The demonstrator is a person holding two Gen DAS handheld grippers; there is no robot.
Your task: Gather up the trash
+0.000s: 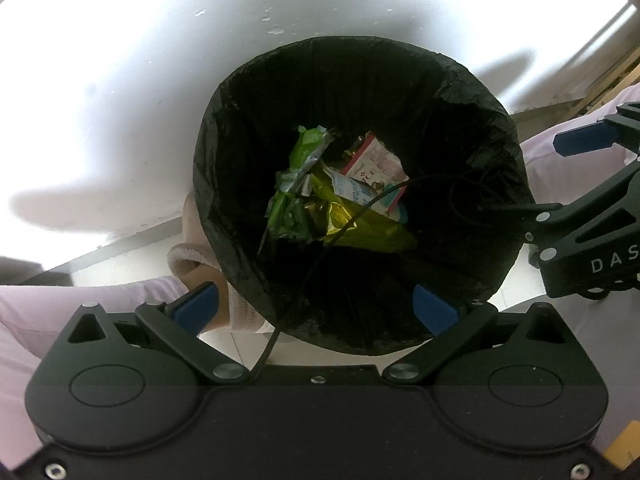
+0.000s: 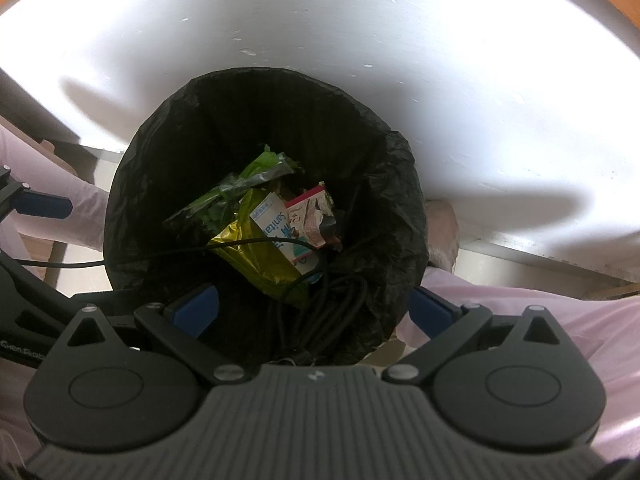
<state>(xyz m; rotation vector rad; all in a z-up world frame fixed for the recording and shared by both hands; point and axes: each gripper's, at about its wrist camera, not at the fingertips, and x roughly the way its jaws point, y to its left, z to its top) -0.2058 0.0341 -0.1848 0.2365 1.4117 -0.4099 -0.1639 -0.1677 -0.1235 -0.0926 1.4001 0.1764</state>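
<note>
At the far left, pink-clad legs (image 1: pixel 48 308) flank the scene, with a slippered foot (image 1: pixel 196 256) tucked just beside the bin's left wall. The left gripper (image 1: pixel 316 308) hovers over the near rim of the bin, jaws spread wide and empty, its blue pads (image 1: pixel 198 308) apart on either side of the opening. A thin black cable (image 1: pixel 304 276) runs from that gripper's body across the mouth of the bin and over the rubbish, cutting diagonally through the line of sight; more cable lies coiled (image 2: pixel 336 308) against the inner wall nearest the grippers.

The bin (image 1: pixel 480 128), lined with a black bag, stands on a white floor (image 1: pixel 140 80), mouth facing straight up at both cameras. The trash sits at its bottom: a green wrapper (image 2: pixel 248 176) with its long axis slanting from lower left to upper right in the right wrist view, a yellow foil packet (image 2: pixel 260 256) lying diagonally beneath it, a white and blue carton (image 2: pixel 280 232) laid across the foil, and a red and white packet (image 2: pixel 308 216) at the right edge of the heap.

Further right, the right gripper (image 2: pixel 314 308) also hangs above the near rim, jaws spread wide with nothing between them. A wooden frame (image 1: pixel 612 76) shows at the far right.
</note>
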